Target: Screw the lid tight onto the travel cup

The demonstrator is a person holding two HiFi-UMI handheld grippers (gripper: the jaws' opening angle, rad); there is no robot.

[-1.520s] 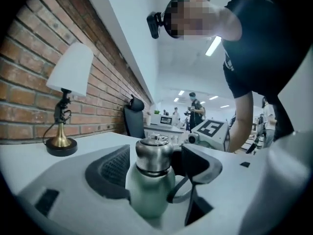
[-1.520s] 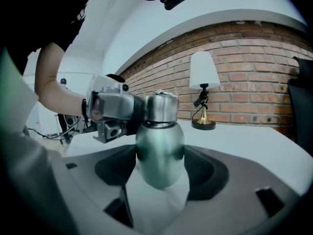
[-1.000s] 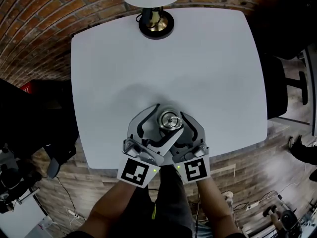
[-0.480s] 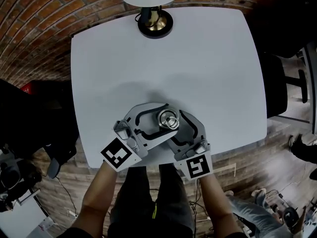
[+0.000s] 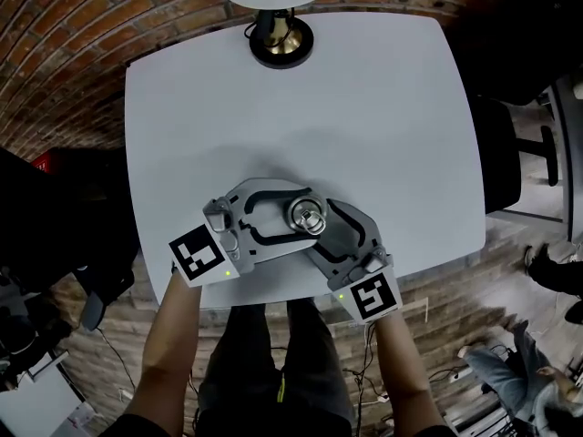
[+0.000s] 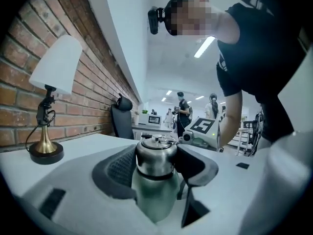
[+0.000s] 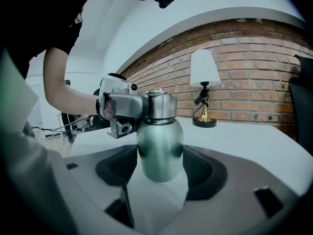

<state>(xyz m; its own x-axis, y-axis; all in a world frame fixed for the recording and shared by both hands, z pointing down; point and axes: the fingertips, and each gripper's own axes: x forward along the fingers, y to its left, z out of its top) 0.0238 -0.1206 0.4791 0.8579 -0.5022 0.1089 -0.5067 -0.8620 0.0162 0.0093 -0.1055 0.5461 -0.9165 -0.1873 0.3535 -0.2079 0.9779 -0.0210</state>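
Left fingers (image 6: 115,173) clamp the lid (image 6: 155,155); right fingers (image 7: 206,173) clamp the travel cup (image 7: 160,151).

Re white table (image 5: 383,135), square with rounded corners: carries two items. At far edge, near centre: lamp (image 5: 281,39), with round black base flat on the top, brass stem, white shade. Toward near edge: travel cup (image 7: 160,151), upright, greenish body, steel lid (image 5: 308,217) on top. Stand well apart.
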